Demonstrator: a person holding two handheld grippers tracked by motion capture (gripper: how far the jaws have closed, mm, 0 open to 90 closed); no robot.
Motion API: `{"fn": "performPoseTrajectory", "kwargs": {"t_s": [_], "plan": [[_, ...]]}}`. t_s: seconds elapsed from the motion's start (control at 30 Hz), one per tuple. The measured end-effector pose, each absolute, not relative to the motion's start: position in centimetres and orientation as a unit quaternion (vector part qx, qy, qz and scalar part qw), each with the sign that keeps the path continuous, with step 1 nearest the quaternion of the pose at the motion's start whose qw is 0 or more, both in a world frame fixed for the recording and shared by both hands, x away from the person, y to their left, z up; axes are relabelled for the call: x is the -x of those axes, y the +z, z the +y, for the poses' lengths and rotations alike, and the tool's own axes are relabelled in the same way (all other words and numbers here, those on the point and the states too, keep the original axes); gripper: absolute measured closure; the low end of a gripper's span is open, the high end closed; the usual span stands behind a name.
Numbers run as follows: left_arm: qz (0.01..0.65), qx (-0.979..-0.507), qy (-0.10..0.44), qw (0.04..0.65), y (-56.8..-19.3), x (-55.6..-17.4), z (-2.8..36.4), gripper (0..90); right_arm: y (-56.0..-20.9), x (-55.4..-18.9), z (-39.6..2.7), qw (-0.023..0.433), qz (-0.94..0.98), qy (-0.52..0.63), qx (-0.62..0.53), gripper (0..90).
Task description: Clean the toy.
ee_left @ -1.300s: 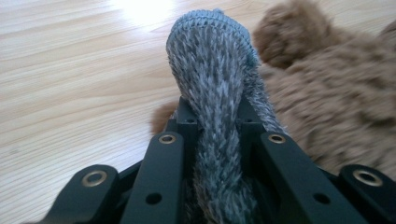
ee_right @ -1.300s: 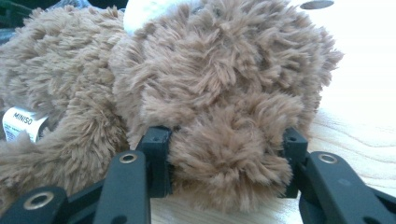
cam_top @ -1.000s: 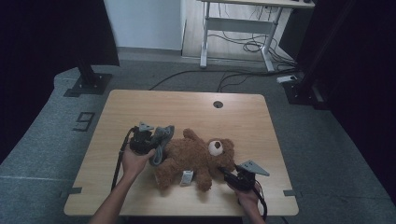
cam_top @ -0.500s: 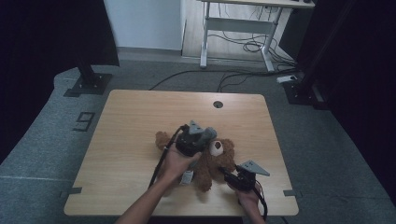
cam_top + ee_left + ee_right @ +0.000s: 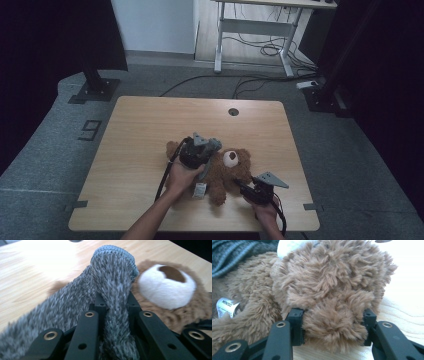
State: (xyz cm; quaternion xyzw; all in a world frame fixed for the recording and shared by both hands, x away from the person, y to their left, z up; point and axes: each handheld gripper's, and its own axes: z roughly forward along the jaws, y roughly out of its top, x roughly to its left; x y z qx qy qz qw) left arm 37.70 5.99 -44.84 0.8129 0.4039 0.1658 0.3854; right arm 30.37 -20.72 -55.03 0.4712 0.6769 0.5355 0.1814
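Holding the bear's [image 5: 227,172] leg pinched in my right gripper [image 5: 332,333] on the counter [image 5: 150,120], my left gripper [image 5: 116,312], clamped on the grey knit [image 5: 112,277], hangs over its chest; next, I judge, dressing it.

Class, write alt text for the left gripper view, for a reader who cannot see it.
The left hand-held gripper is shut on a grey knitted garment, whose ribbed edge rises between the black jaws. Just behind it lies a brown teddy bear with a white muzzle, on a light wooden table.
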Motion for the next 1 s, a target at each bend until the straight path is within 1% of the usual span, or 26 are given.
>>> {"fn": "performPoseTrajectory", "kwargs": {"t_s": [0.13,0.3,0.37,0.4,0.47,0.6,0.67,0.77,0.87,1.0], "plan": [[0.427,-0.801,0.181,0.377,-45.2,-38.0,8.5,77.6,-55.0,-30.4,-20.7,0.182,0.677,0.536,-0.471,52.1],[0.455,-0.797,0.202,0.343,-47.2,-38.2,11.4,77.8,-55.0,-30.4,-20.7,0.182,0.677,0.535,-0.471,52.2],[0.463,-0.795,0.198,0.338,-48.0,-38.2,12.2,77.8,-55.0,-30.4,-20.7,0.183,0.677,0.535,-0.472,52.2],[0.472,-0.788,0.189,0.347,-48.4,-38.2,12.9,77.8,-55.0,-30.4,-20.6,0.183,0.676,0.535,-0.472,52.2],[0.477,-0.784,0.187,0.35,-48.7,-38.1,13.5,77.8,-55.0,-30.4,-20.6,0.184,0.676,0.535,-0.472,52.2],[0.471,-0.793,0.222,0.316,-49.3,-37.8,14.3,77.7,-55.0,-30.4,-20.6,0.183,0.676,0.535,-0.472,52.1],[0.481,-0.79,0.221,0.309,-49.7,-37.9,15.0,77.7,-55.0,-30.4,-20.7,0.183,0.676,0.535,-0.472,52.2],[0.504,-0.781,0.196,0.312,-50.2,-38.0,16.3,77.5,-55.0,-30.4,-20.7,0.181,0.675,0.536,-0.473,52.2],[0.502,-0.781,0.191,0.318,-50.0,-37.8,16.6,77.3,-55.0,-30.5,-20.8,0.18,0.675,0.537,-0.473,52.2],[0.481,-0.768,0.207,0.37,-46.8,-37.0,16.0,77.3,-55.0,-30.5,-20.8,0.18,0.675,0.536,-0.474,52.2]]}}
